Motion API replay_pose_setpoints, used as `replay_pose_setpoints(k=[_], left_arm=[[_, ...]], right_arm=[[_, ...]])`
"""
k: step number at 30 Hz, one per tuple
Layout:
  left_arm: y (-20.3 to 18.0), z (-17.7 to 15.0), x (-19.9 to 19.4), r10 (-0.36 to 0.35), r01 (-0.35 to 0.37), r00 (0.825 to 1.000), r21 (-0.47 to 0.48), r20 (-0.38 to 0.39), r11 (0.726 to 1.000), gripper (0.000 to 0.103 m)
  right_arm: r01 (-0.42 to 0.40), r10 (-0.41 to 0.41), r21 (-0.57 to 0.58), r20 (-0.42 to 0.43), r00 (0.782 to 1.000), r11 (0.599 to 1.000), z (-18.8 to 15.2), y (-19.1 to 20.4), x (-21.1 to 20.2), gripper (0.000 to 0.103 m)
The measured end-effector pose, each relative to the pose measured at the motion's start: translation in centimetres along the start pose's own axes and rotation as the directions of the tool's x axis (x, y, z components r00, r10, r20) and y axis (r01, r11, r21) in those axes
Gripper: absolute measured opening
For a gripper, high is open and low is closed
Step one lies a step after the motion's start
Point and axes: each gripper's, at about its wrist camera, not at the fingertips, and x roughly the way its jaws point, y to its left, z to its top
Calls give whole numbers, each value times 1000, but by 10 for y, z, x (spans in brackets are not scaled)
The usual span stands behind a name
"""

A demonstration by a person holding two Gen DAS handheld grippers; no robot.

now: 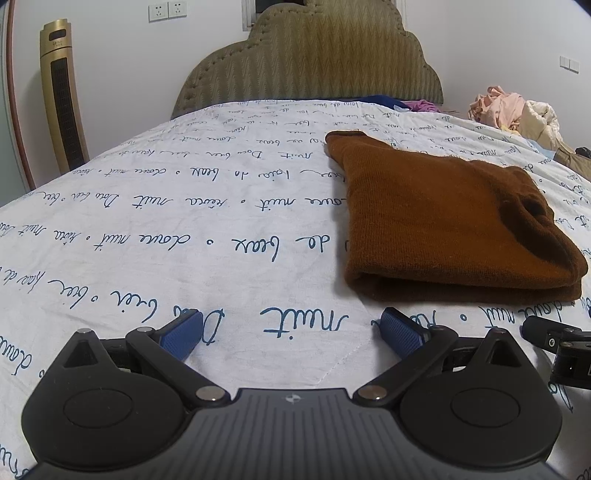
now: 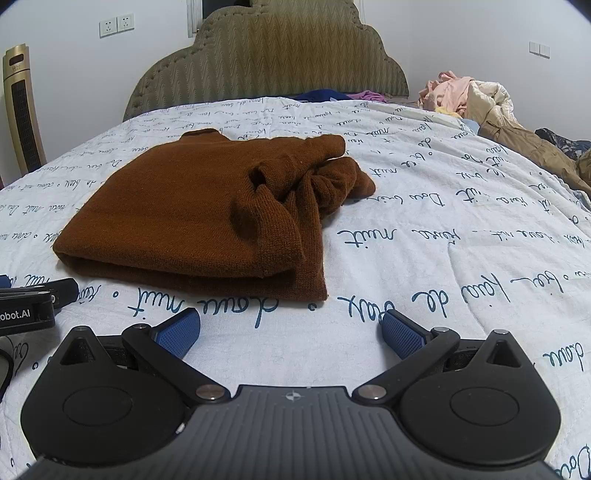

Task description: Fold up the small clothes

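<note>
On the bed: a white quilted bedspread [image 1: 184,206] printed with rows of blue cursive script lies smooth apart from faint creases and stitched seams.
Garment: a rust-brown knit sweater [image 2: 177,210] lies folded over on itself on the bedspread, its doubled fold edge thick and rounded on the side nearest the grippers; the weave is fine and slightly fuzzy.
Garment shape: the main body is a flat slab; on its right side, in the right wrist view, loose fabric is bunched into ribbed folds and one flap hangs down over the fold edge.
Garment position: ahead and to the right of the left gripper [image 1: 291,328], ahead and to the left of the right gripper [image 2: 290,328], touching neither.
Left gripper: fingers spread wide, nothing between them; blue textured pads [image 1: 183,332] on black linkage arms, low over the bedspread.
Right gripper: fingers likewise wide apart and empty, blue dimpled pads [image 2: 402,334], just short of the sweater's near edge.
Headboard: padded olive-tan fabric headboard [image 1: 325,59] with a chevron pattern and a scalloped, stud-lined outline.
Far right of bed: a loose heap of pink and cream clothes [image 2: 465,92].
Left wall: a tall gold tower fan [image 1: 62,99] with a dark grille; two white wall sockets [image 1: 168,11] above.
</note>
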Motion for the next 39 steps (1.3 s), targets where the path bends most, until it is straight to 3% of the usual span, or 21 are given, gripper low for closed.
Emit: replay_pose_setpoints(k=[39], left_arm=[[0,1,1,-6,6,1000,6,-10,1000,103]], right_arm=[[0,0,0,0,1000,1000,0,0,0,103]])
